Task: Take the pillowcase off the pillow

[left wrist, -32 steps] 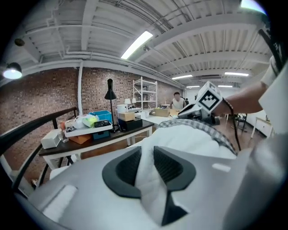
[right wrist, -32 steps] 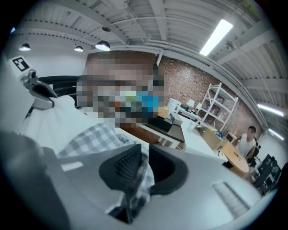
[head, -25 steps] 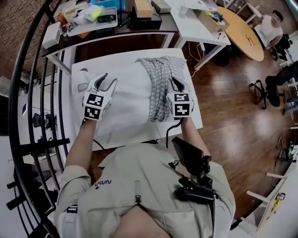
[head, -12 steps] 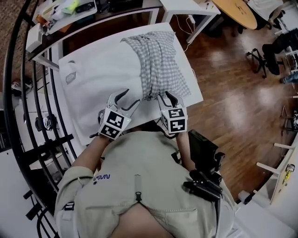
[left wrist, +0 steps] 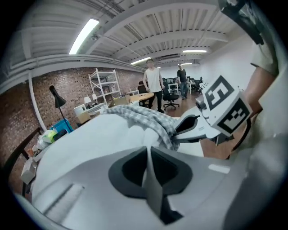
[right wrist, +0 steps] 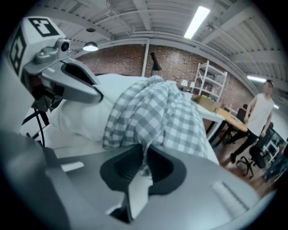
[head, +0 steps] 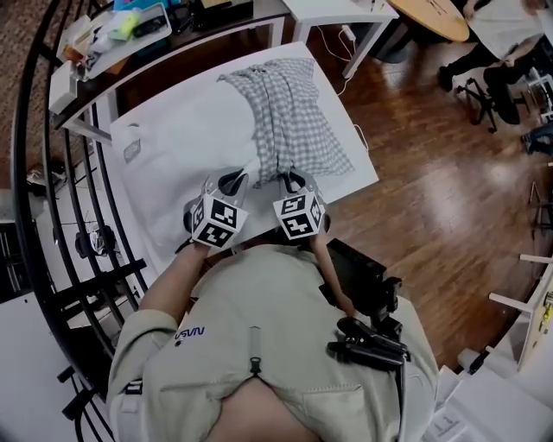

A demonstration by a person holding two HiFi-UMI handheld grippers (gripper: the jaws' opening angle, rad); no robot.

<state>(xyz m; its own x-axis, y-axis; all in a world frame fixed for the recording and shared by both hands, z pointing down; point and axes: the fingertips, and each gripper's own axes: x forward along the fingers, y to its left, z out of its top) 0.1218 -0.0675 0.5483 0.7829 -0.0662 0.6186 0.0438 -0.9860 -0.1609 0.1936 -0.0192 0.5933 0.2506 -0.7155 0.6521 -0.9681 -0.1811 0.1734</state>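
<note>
A white pillow lies on a white table. A grey-and-white checked pillowcase is bunched over its right part. Both grippers sit side by side at the pillow's near edge. My left gripper has just closed, and a fold of the pillow's white fabric is pinched between its jaws. My right gripper has just been closing too. It is shut on the near hem of the checked pillowcase, which runs down into its jaws.
A cluttered desk stands behind the table. A black railing runs along the left. Wooden floor, a round wooden table and office chairs lie to the right. Two people stand far off.
Both grippers have come down and back to the pillow's near edge and drawn close together. Their jaws stood open half a second ago and are now closed on fabric.
</note>
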